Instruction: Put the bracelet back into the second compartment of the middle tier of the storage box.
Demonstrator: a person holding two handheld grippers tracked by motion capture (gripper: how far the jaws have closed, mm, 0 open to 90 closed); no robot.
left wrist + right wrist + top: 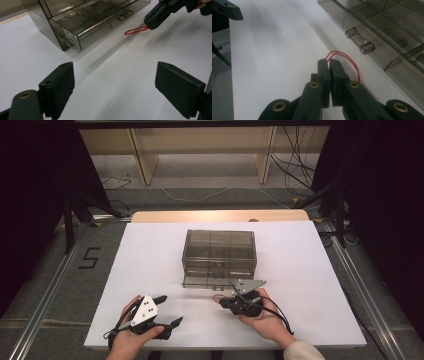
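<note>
Item: your left gripper (167, 310), near the front-left part of the white table (310, 270). You hold it just above the surface, well short of the front edge; jaws spread wide apart, nothing between them. In the left gripper view both black pads frame bare white tabletop.

Item: smoky clear plastic drawer cabinet (219, 256), at the middle of the table, closer to the far edge than to you. Its bottom drawer (82, 30) stands pulled out toward the front edge; dividers and a small clear bar handle (360, 40) show through the plastic.

Item: red rubber band (347, 62), a thin loop lying at the table surface just in front of the open drawer, near the middle of the table.

Item: your right gripper (223, 302), right of centre, near the front edge and just before the drawer. Jaws closed together, pinching one end of the red rubber band; the rest of the loop sticks out beyond the tips.
</note>
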